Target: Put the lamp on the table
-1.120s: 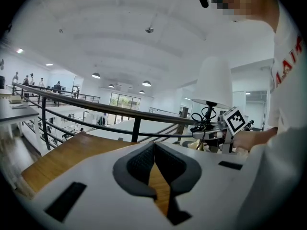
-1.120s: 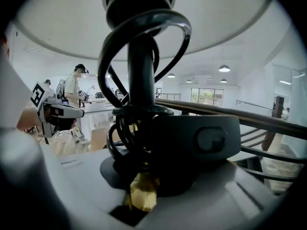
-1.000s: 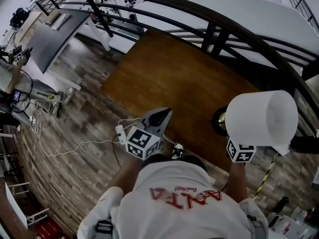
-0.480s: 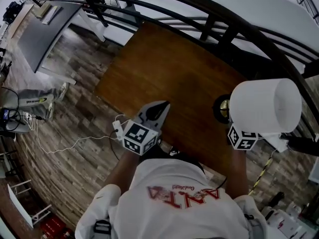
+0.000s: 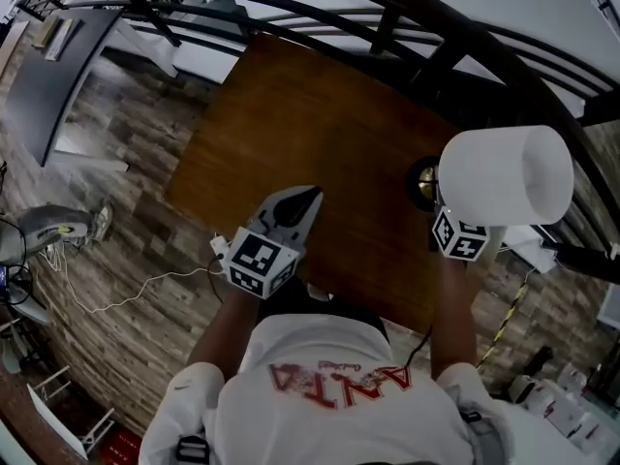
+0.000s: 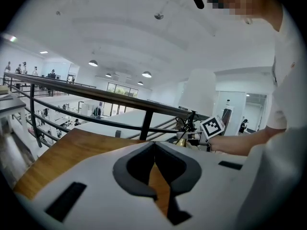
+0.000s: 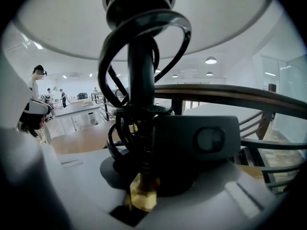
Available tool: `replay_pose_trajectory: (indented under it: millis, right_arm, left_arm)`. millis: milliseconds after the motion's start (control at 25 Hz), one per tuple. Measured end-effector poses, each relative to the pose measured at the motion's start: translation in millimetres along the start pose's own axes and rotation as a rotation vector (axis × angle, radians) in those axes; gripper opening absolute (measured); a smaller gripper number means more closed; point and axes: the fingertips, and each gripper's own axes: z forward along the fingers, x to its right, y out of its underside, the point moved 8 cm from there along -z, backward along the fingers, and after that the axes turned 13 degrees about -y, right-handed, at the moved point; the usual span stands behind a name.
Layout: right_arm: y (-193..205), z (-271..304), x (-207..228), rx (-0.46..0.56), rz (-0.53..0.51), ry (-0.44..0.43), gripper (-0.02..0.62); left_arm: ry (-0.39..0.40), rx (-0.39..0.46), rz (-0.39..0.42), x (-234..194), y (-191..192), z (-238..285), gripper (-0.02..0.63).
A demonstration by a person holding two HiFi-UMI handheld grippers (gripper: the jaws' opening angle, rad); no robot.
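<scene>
White-shaded lamp [image 5: 504, 174], stem clamped in right gripper [image 7: 144, 172] (over wooden table [image 5: 291, 134])

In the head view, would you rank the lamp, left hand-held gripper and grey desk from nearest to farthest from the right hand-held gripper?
1. Lamp, held in the right hand-held gripper.
2. Left hand-held gripper, to its left over the table.
3. Grey desk, far upper left.

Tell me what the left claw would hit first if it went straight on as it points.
Most likely the wooden table top, since the left claw tilts slightly down over it. Nothing stands nearer; the black railing lies beyond. Depth is hard to judge.
</scene>
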Motion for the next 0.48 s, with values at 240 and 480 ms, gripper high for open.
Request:
replay_pose_trajectory:
  millis: [240, 480]
  right_arm:
    - [8.1, 46.8, 23.9, -0.031, 0.001, 0.034, 0.074]
    - [23.0, 76.8, 41.3, -0.024, 0.006, 0.041, 0.072]
  left_arm:
    - [-0.003, -0.026, -0.005, -20.9, 2.0, 15.4, 0.009]
    - [-0.009, -0.042, -0.01, -27.4, 10.8, 25.3, 0.009]
